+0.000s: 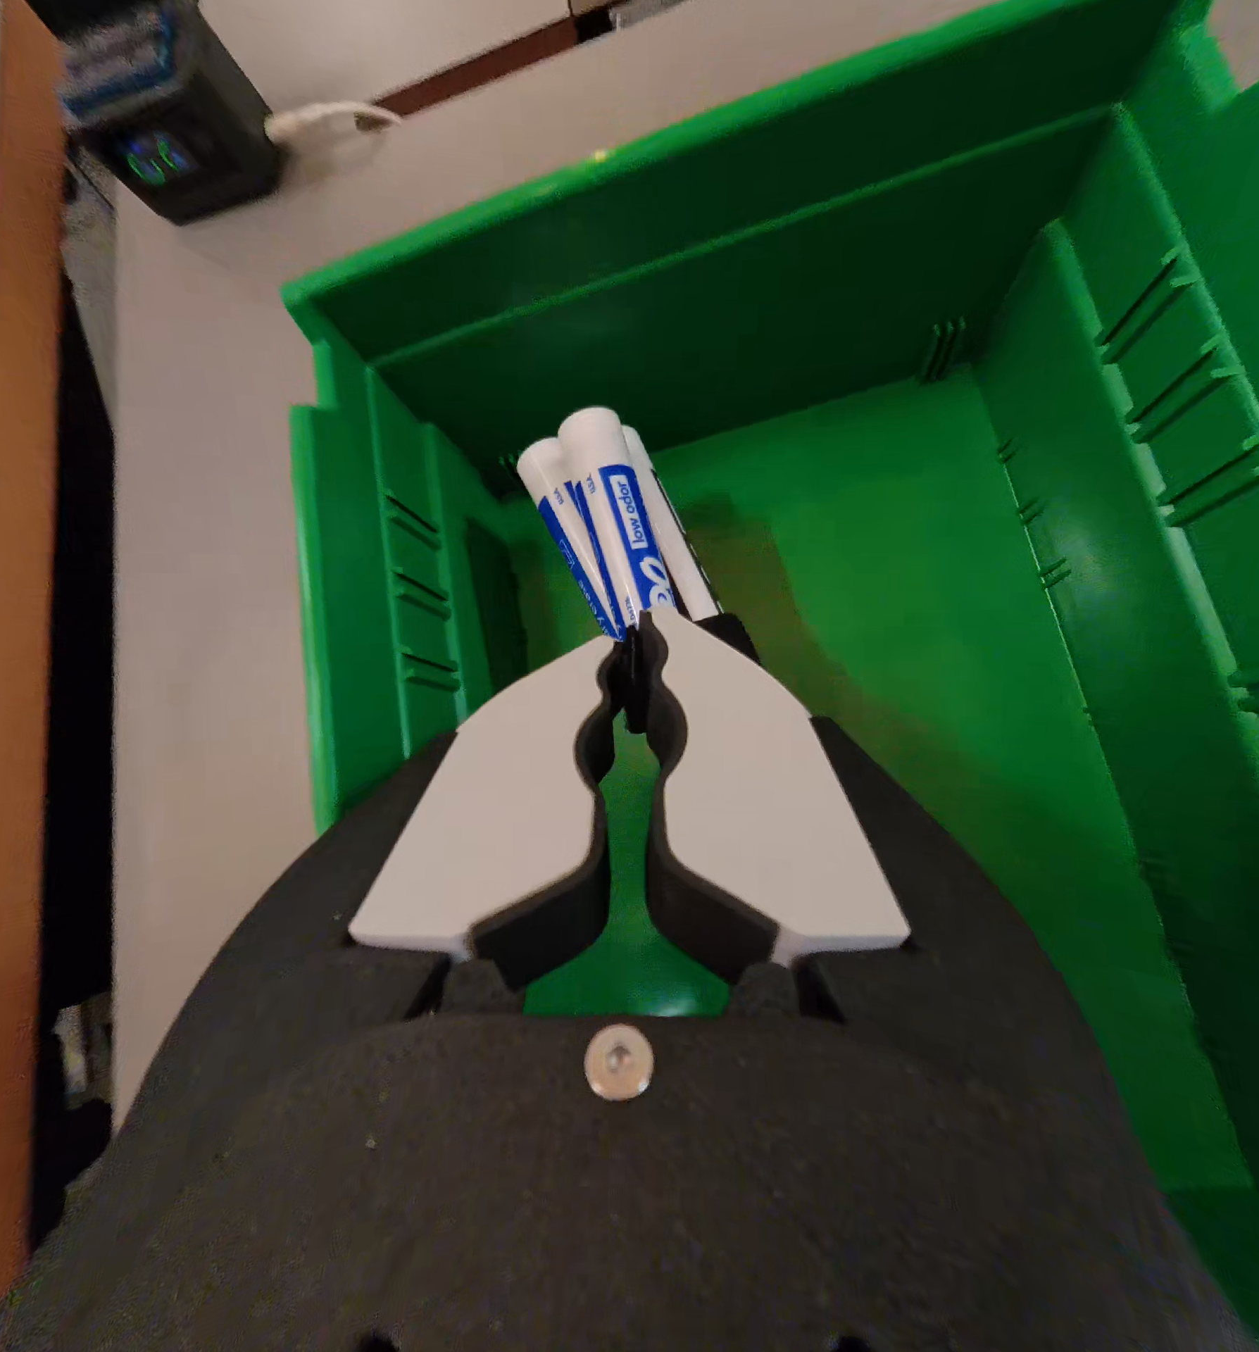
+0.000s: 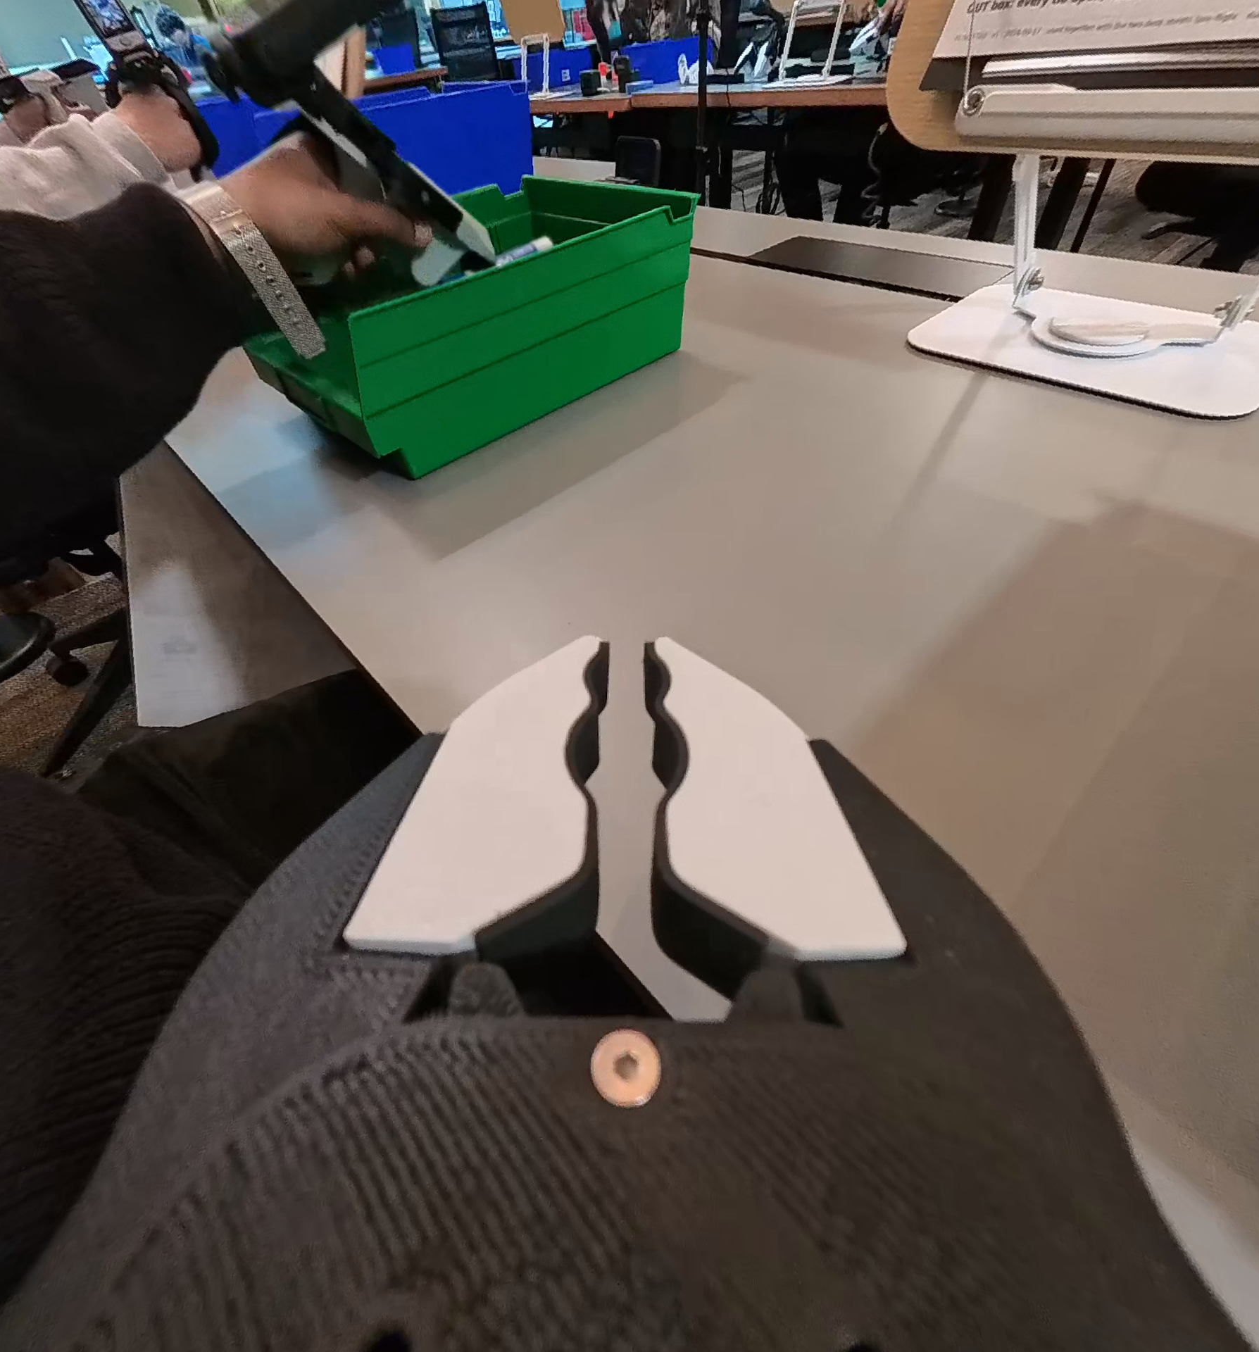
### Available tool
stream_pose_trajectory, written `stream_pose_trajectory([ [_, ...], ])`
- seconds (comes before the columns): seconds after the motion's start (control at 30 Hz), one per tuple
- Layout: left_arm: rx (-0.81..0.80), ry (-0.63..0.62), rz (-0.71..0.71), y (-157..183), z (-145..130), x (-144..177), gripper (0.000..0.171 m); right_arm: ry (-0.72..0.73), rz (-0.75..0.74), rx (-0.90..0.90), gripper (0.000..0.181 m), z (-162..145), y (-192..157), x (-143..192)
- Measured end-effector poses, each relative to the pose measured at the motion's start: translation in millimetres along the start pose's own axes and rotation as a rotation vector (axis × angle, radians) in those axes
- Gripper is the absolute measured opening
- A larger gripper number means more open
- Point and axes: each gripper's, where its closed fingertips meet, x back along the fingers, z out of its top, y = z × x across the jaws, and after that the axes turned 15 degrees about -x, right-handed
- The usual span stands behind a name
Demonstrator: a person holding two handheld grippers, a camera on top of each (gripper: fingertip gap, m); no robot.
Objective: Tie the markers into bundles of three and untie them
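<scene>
My left gripper [image 1: 634,644] is shut on a bundle of three white markers with blue labels [image 1: 601,512]. It holds them by a black clip, tilted up inside a green plastic bin [image 1: 904,307]. The bin's floor below shows nothing else. In the right wrist view the bin [image 2: 524,344] stands on the grey table at the far left, with the left gripper [image 2: 458,252] reaching into it, held by a hand in a dark sleeve. My right gripper [image 2: 626,647] hovers low over the grey table [image 2: 868,585] near its front edge, its jaws a narrow gap apart and empty.
A black device with lit displays [image 1: 166,139] and a white cable sits beyond the bin's far left corner. A white stand with a flat base [image 2: 1117,351] stands at the table's far right. Blue bins, tables and chairs fill the background. The gap from one gripper's tips to the other's is roughly 45 cm.
</scene>
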Motion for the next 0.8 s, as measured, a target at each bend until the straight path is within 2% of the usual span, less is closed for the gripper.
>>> stream_pose_trajectory([
  [0.17,-0.041,0.075,0.027,-1.8,22.9,26.2,0.007,-0.007,0.001,0.006,0.009,-1.3,-1.3,-0.5],
  [0.27,-0.055,0.182,-0.016,8.2,49.0,56.3,0.007,-0.011,0.000,0.016,0.009,-2.0,-1.8,-0.4],
  [0.37,-0.111,0.325,-0.091,34.0,83.9,96.2,0.007,-0.014,0.000,0.022,0.009,-2.4,-2.2,-0.5],
  [0.47,-0.255,0.429,-0.200,81.9,110.3,131.2,0.007,-0.010,-0.010,0.033,0.009,-1.0,-0.1,0.8],
  [0.57,-0.433,0.480,-0.333,146.8,118.6,149.4,0.006,0.004,-0.026,0.037,0.009,3.3,4.5,4.6],
  [0.7,-0.612,0.532,-0.511,239.0,112.0,154.6,0.006,0.023,-0.041,0.014,0.009,7.6,11.0,9.2],
  [0.8,-0.753,0.542,-0.623,299.6,91.7,152.6,0.006,0.025,-0.052,0.019,0.010,6.5,14.9,10.7],
])
